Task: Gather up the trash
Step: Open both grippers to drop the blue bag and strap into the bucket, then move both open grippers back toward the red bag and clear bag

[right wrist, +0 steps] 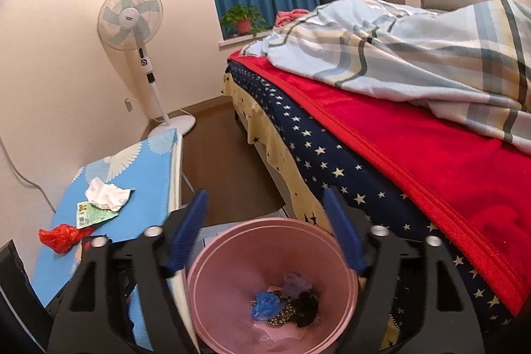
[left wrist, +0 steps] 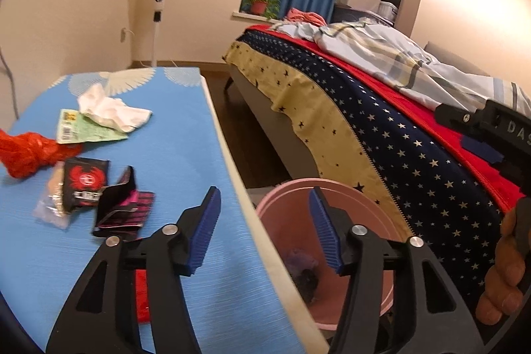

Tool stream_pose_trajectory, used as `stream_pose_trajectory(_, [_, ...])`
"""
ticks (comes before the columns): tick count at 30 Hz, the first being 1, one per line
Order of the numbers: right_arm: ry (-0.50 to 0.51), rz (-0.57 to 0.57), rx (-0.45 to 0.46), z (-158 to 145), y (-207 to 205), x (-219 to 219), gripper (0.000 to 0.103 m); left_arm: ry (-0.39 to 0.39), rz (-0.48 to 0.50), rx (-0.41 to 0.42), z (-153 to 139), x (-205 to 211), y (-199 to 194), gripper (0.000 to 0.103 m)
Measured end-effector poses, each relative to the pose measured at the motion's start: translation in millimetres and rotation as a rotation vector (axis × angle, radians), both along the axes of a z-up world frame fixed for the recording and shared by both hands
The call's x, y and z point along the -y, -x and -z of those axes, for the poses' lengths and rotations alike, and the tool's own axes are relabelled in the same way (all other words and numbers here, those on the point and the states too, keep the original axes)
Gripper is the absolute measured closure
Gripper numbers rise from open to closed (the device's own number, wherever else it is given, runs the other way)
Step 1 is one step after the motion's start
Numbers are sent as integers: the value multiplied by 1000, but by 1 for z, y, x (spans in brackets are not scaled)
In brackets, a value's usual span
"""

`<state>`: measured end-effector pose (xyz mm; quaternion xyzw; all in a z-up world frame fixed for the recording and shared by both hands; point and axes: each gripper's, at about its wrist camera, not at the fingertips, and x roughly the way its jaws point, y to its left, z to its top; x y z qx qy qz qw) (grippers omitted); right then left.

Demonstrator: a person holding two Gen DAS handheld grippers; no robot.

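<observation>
Trash is what's left on the blue desk (left wrist: 186,155): a black and pink wrapper (left wrist: 122,208) closest in, then a black packet with a red logo (left wrist: 84,184), a clear bag (left wrist: 53,204), a red plastic bag (left wrist: 26,155), a green ticket (left wrist: 86,130) and a crumpled white tissue (left wrist: 113,110) furthest back. From the left claw (left wrist: 265,231) the black and pink wrapper sits at about 10 o'clock, near, its long side running roughly 1 to 7 o'clock. The left claw is open, nothing in it, straddling the desk edge. The right claw (right wrist: 268,231) is also wide open and empty, hanging over the pink bin (right wrist: 212,287) on the floor between desk and bed (right wrist: 431,155). So I'd say the left one is clearly nearer for the next grab.
</observation>
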<state>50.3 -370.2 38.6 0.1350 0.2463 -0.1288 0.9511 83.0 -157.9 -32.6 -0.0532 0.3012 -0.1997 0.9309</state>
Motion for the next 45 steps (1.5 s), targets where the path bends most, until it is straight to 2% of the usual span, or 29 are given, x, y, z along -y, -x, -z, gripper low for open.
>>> stream_pose_trajectory(1, [1, -6, 12, -2, 2, -3, 20, 4, 5, 5, -1, -2, 2, 40])
stream_pose_trajectory(3, [1, -15, 25, -4, 3, -6, 15, 0, 4, 24, -5, -7, 7, 39])
stream_pose_trajectory(10, [-3, -58, 64, -7, 8, -24, 12, -67, -77, 110, -20, -26, 23, 37])
stream_pose_trajectory(17, [-6, -101, 88, -11, 7, -41, 13, -38, -153, 123, -38, -67, 30, 37])
stream_pose_trajectory(20, [-21, -123, 89, -12, 6, -46, 19, -26, -179, 109, -50, -84, 27, 37])
stream_pose_trajectory(22, [-26, -141, 93, -13, 8, -53, 24, -20, -183, 101, -62, -96, 22, 42])
stream_pose_trajectory(29, [-53, -253, 116, -18, 5, -86, 58, -70, -183, 172, -130, -150, 5, 48])
stream_pose_trajectory(33, [-50, -320, 134, -22, 4, -112, 69, -72, -174, 180, -154, -192, -9, 52])
stream_pose_trajectory(36, [-47, -354, 145, -22, 5, -130, 71, -94, -160, 178, -155, -213, -19, 52])
stream_pose_trajectory(40, [-36, -410, 151, -18, 2, -158, 76, -151, -132, 159, -136, -231, -33, 52])
stream_pose_trajectory(45, [-15, -489, 135, -4, -2, -197, 81, -129, -145, 90, -101, -251, -56, 52])
